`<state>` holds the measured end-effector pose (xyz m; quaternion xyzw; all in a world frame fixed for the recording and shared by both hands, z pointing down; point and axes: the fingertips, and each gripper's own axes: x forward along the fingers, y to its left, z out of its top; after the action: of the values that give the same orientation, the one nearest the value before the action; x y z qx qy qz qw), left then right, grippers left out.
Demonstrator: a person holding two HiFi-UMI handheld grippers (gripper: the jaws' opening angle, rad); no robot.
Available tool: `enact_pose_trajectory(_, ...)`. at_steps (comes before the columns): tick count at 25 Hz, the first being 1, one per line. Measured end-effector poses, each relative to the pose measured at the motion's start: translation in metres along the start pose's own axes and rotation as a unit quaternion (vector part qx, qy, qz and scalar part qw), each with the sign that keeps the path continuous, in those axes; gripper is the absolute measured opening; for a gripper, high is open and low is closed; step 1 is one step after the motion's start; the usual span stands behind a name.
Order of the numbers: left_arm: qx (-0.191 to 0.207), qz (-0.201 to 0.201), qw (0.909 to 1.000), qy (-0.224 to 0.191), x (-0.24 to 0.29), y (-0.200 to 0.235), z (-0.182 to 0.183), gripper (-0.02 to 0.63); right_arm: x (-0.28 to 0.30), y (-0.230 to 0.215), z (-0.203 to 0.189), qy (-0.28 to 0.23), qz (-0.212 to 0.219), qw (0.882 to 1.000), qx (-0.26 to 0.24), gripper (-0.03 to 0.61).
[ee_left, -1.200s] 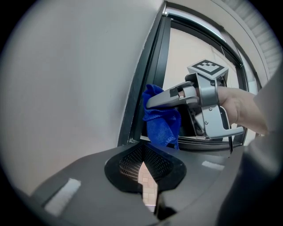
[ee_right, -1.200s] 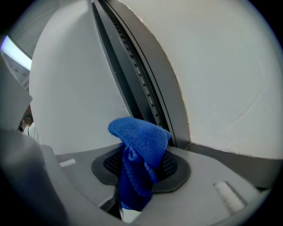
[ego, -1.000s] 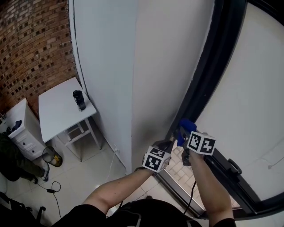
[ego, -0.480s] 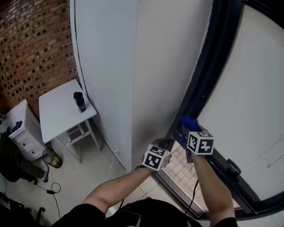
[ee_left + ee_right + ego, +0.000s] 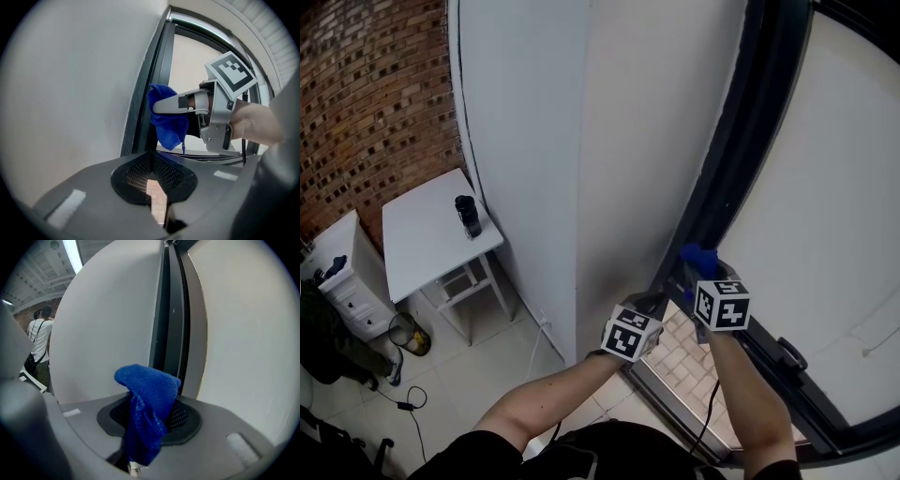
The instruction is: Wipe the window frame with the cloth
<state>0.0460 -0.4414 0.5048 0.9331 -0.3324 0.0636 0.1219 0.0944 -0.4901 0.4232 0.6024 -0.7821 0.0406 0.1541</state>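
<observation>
Right gripper [image 5: 161, 104]: jaws clamped on the blue cloth [image 5: 147, 404]. Its own view shows the cloth bunched up out of the jaws and folded over, with the dark window frame [image 5: 171, 315] running straight up just behind it.

The left gripper view gives the side-on picture. The cloth hangs from the right gripper's tip against the frame's inner edge, one corner dangling below. Contact looks likely, but I can't be sure from this angle. The hand [image 5: 255, 124] on the right gripper shows only here.

Left gripper [image 5: 154, 183]: jaws drawn in to a narrow slit with nothing between them; paving shows through the gap. In the head view it sits low, beside the white wall [image 5: 628, 141], just left of the right gripper.

Head view only: a white table [image 5: 412, 253] with a dark bottle [image 5: 468, 213] standing on it, well left of the window by the brick wall [image 5: 366, 94], and a white cabinet [image 5: 347, 281] further left.

Right gripper view only: a person [image 5: 40, 341] in a white top, far off at left.
</observation>
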Motion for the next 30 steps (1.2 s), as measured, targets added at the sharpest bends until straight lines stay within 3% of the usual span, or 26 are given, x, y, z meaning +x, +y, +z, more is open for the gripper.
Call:
enact_pose_trajectory(9,0.007,0.009,0.9999,-0.011,0.005,0.003,0.012,-0.011,-0.003,-0.002,0.014,-0.023,0.004,1.000,-0.017,0.146)
enact_pose_trajectory(14,0.008,0.014,0.9998,-0.011,0.003,0.005,0.014,-0.011,-0.004,0.001,0.002,-0.003,0.012,0.999,0.035,0.146)
enact_pose_trajectory(17,0.005,0.017,0.9998,-0.012,0.004,0.007,0.011,-0.011,-0.003,0.001,-0.004,0.008,0.005,0.999,0.037,0.146)
enact_pose_trajectory(24,0.003,0.013,0.9998,-0.011,0.005,0.002,0.007,-0.011,-0.012,-0.013,-0.005,-0.008,-0.070,0.997,0.003,0.149)
enact_pose_trajectory(30,0.004,0.016,0.9998,-0.011,0.003,0.003,0.009,-0.011,-0.012,-0.021,0.002,-0.015,-0.106,0.994,0.007,0.152)
